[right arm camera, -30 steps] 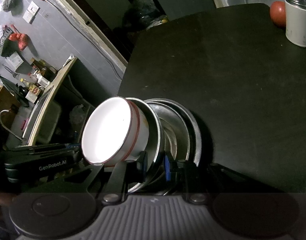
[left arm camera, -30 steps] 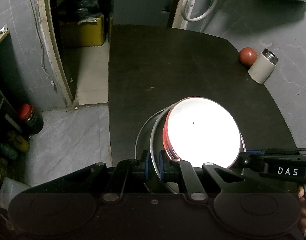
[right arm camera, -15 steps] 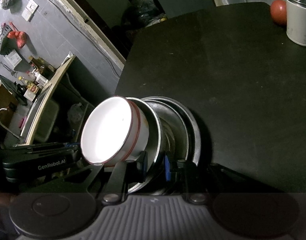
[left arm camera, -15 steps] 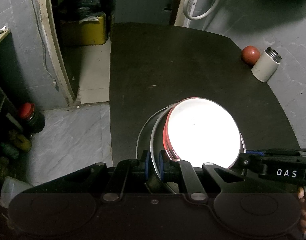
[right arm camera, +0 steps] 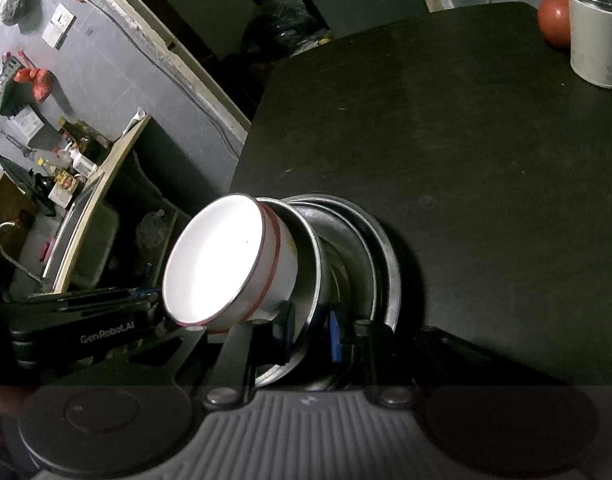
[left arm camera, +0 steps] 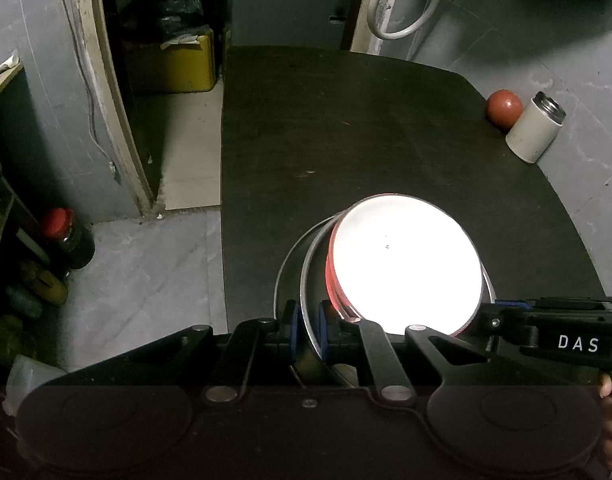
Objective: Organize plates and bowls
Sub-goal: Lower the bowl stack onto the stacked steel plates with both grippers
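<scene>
Left gripper (left arm camera: 306, 330) pinches rim of steel plate (left arm camera: 306, 276) at near edge of dark table (left arm camera: 346, 140). Right gripper (right arm camera: 311, 334) clamps same stack's steel rim. White bowl (right arm camera: 218, 264) nested on top, tilted. White cup (left arm camera: 534, 132), red ball (left arm camera: 504, 109) far right.

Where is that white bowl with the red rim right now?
The white bowl sits nested in the stack of steel plates, tilted on edge near the black table's front-left corner. In the left view it is lower centre, between both grippers.
</scene>
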